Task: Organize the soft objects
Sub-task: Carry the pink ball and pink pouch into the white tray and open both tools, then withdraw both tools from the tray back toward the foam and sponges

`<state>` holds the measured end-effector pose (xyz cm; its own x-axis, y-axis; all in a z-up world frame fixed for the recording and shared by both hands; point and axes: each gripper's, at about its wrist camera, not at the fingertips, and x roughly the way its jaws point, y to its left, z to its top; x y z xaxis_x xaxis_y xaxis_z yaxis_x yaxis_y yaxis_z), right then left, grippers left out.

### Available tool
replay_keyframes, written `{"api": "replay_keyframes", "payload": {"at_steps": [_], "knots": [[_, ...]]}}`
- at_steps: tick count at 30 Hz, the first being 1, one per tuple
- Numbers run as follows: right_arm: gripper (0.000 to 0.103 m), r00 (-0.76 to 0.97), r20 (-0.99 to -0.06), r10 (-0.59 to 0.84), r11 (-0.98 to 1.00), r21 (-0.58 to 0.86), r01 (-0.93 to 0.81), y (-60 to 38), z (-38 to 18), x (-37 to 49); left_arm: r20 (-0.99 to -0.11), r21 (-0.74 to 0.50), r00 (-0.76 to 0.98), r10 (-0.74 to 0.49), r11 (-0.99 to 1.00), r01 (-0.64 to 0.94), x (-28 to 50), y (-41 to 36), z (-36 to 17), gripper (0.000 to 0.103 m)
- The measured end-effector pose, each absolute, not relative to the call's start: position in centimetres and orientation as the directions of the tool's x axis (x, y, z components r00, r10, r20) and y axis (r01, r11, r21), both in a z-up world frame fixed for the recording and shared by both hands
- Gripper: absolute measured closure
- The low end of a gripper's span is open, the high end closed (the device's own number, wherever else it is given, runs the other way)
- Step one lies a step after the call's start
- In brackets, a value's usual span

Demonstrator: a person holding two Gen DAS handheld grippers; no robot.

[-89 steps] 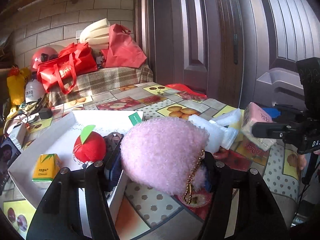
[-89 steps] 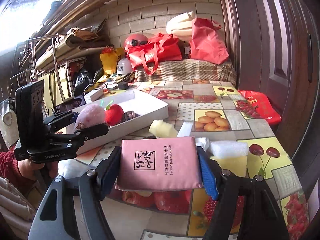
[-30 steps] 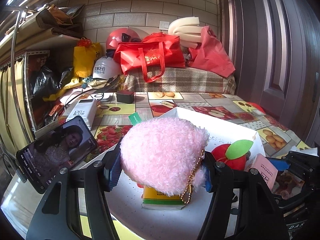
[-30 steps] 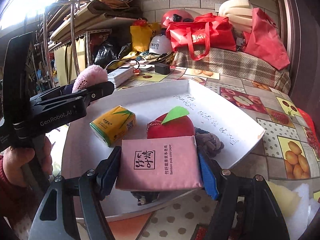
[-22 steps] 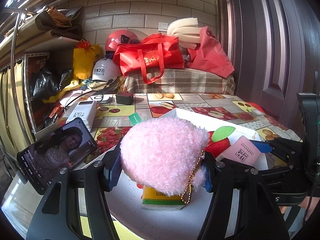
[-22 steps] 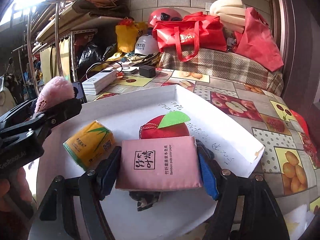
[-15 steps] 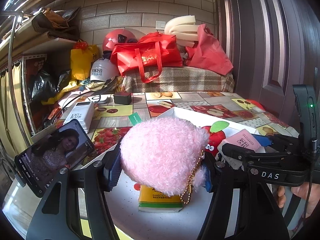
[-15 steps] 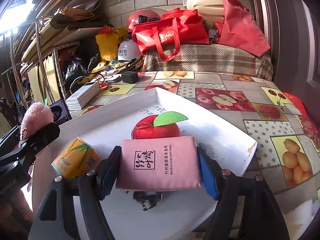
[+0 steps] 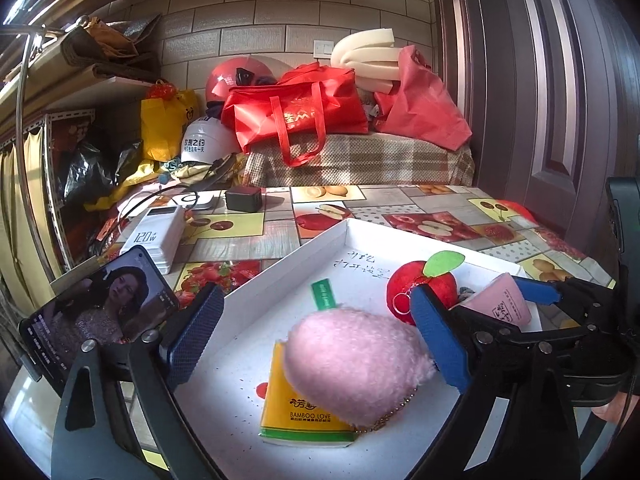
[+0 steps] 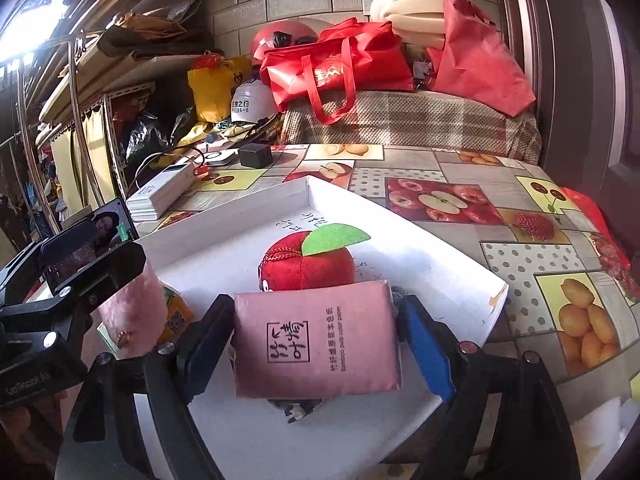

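Left wrist view: left gripper [image 9: 316, 340] fingers have just spread, pouch [image 9: 356, 364] released onto tissue pack [image 9: 304, 412] in tray [image 9: 320, 244], lower centre. Right gripper [image 10: 316, 344] fingers likewise parted; pink pack [image 10: 316, 340] sits loose between them. Both deposits appear complete.

Both tongs, left [image 9: 316, 344] & right [image 10: 316, 340], jaws just opened wide.

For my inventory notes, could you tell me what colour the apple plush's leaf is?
Green; the leaf on the red apple plush shows best in the right wrist view.
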<state>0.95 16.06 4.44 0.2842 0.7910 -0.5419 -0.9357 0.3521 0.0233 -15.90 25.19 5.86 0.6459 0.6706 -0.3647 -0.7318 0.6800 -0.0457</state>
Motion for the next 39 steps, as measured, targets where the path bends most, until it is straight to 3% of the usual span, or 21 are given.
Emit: {"api": "replay_keyframes", "payload": {"at_steps": [2, 11, 23, 39], "knots": [[0.0, 0.307, -0.542, 0.783, 0.377, 0.021, -0.926, 16.0, 4.4, 1.1, -0.356, -0.06, 0.644, 0.677, 0.671, -0.739, -16.3, 25.3, 5.9, 0.0], [0.0, 0.365, -0.5, 0.786, 0.385, -0.067, -0.92, 15.8, 4.8, -0.4, -0.33, -0.019, 0.632, 0.701, 0.665, -0.747, -16.2, 24.6, 6.0, 0.0], [0.0, 0.392, -0.451, 0.802, 0.416, -0.048, -0.908, 14.6, 5.3, -0.6, -0.278, -0.029, 0.627, 0.727, 0.646, -0.762, -17.0, 24.0, 6.2, 0.0], [0.0, 0.408, -0.407, 0.817, 0.427, -0.046, -0.903, 11.6, 5.5, -2.4, -0.271, -0.037, 0.602, 0.751, 0.617, -0.786, -17.8, 23.4, 6.3, 0.0]]}}
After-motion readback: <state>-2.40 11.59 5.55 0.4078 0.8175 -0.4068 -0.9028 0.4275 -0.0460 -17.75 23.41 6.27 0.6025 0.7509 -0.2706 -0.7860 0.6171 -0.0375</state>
